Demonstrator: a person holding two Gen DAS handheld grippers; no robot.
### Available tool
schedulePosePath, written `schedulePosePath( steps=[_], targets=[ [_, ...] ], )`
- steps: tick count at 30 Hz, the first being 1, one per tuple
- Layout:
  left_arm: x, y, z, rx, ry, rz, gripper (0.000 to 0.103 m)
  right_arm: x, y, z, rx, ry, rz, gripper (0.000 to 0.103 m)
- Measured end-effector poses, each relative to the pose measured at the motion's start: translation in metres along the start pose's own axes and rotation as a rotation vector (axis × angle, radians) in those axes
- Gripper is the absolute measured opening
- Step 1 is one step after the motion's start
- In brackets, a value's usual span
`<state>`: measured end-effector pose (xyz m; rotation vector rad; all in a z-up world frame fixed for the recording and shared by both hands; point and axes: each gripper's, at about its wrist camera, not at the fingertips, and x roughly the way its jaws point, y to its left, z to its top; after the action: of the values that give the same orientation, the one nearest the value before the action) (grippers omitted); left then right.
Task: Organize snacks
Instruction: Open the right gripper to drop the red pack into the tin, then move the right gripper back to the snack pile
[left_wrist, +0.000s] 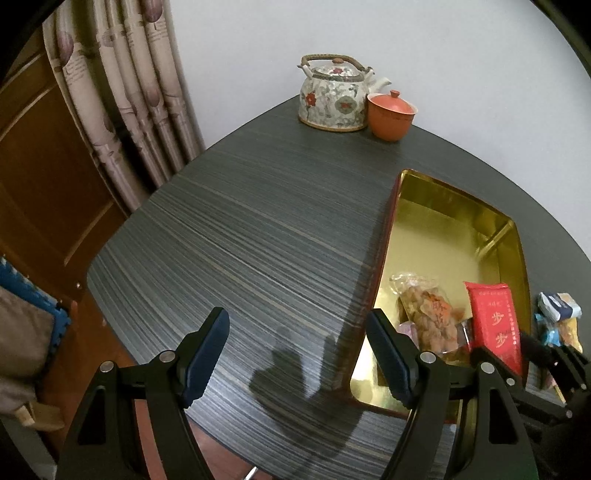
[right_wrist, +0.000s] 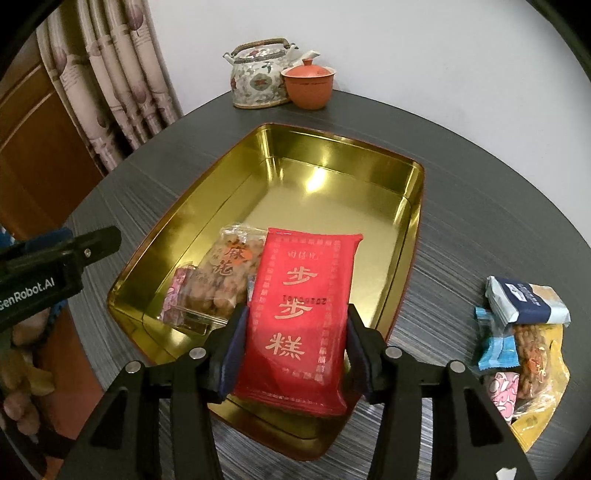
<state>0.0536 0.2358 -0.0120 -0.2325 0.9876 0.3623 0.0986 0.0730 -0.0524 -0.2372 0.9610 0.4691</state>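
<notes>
Right tool (right_wrist: 295, 345) pinches red pack (right_wrist: 301, 317) marked 步步糕, hiding part of the tin (right_wrist: 207, 206). Left tool (left_wrist: 297, 354), spread, reads "SenRobot.AI", first letters cut off.

Dim indoor light; glare on gold tin (right_wrist: 325, 173); tongs' shadow on table (left_wrist: 258, 236); fisheye-warped, dark edges.

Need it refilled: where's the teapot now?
In both views, the teapot stands at the table's far edge by the wall, touching the orange lidded cup on its right.
</notes>
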Motion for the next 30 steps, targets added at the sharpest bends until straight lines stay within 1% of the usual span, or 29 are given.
schedulePosePath(
  steps=[3, 8, 13, 17, 19, 22, 26, 30],
  targets=[
    [-0.001, -0.002, 0.0, 0.007, -0.007, 0.001, 0.077, -0.007, -0.003, -0.003, 0.01, -0.02, -0.001, 0.054],
    [-0.003, -0.006, 0.0, 0.021, -0.016, -0.005, 0.077, -0.026, -0.01, -0.007, 0.022, -0.063, -0.009, 0.055],
    [-0.003, -0.007, -0.001, 0.019, -0.014, 0.0, 0.077, -0.054, -0.036, -0.024, 0.047, -0.093, -0.059, 0.055],
    [-0.004, -0.009, -0.002, 0.025, -0.015, 0.002, 0.077, -0.074, -0.075, -0.044, 0.096, -0.09, -0.125, 0.055],
    [-0.005, -0.01, -0.003, 0.03, -0.017, 0.003, 0.077, -0.083, -0.099, -0.056, 0.134, -0.084, -0.169, 0.059],
    [-0.005, -0.012, -0.004, 0.042, -0.021, 0.005, 0.077, -0.093, -0.136, -0.076, 0.198, -0.07, -0.237, 0.062],
    [-0.007, -0.016, -0.005, 0.059, -0.023, -0.005, 0.077, -0.091, -0.174, -0.104, 0.269, -0.024, -0.293, 0.063],
    [-0.008, -0.02, -0.006, 0.08, -0.027, -0.016, 0.077, -0.08, -0.194, -0.119, 0.326, 0.012, -0.305, 0.068]
  ],
)
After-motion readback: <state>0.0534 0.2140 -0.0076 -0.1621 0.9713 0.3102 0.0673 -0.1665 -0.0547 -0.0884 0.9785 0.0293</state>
